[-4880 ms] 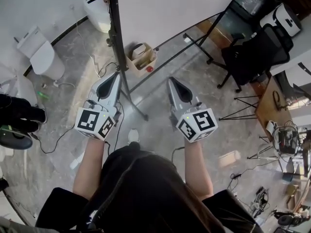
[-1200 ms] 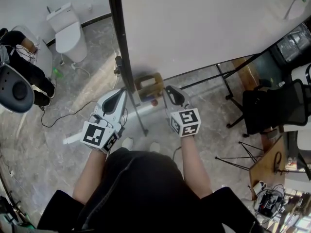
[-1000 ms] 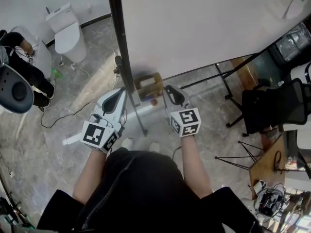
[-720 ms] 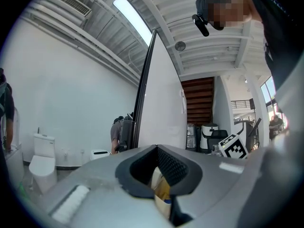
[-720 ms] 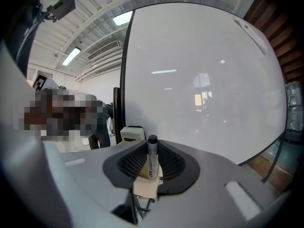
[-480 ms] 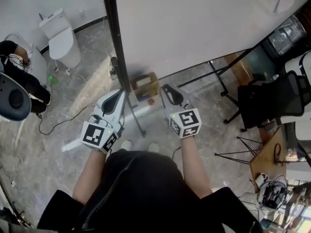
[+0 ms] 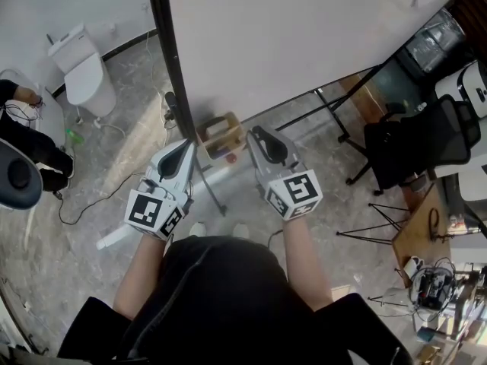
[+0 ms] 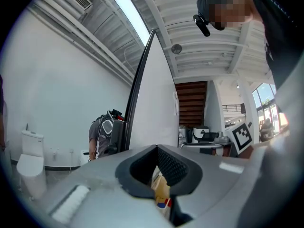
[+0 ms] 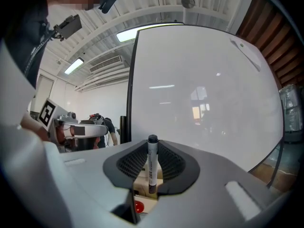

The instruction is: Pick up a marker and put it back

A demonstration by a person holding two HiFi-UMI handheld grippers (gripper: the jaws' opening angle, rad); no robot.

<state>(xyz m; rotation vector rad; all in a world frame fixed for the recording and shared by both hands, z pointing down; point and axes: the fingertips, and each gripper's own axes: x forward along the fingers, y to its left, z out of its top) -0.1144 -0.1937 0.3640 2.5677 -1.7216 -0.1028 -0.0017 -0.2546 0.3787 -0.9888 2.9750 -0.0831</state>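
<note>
Both your forearms reach straight out from your body, side by side. Both tools point level at the whiteboard [image 7: 304,36], with the marker cubes facing up at your head.

Your right gripper [image 9: 151,161] is clenched on the marker [image 9: 152,170]. The marker stands upright between the ribbed pads, cap end up and poking above the jaw tops, in the air in front of the board's lower part. From the head view it can't be picked out.

Your left gripper [image 8: 158,164] is released. There is a narrow gap between its pads with nothing in it, only the box showing through behind.

The wooden box [image 7: 221,135] has a handle across its top. It sits on the floor [image 7: 129,150] under the board's bottom edge, just beside the black stand post [image 7: 171,74]. In the head view it lies between your two gripper tips and a bit ahead of them. Inside it something red shows, and something blue and red, too small to name.

A toilet [image 7: 82,74] stands near the far left wall. An office chair [image 7: 415,131] is well off to the right.
</note>
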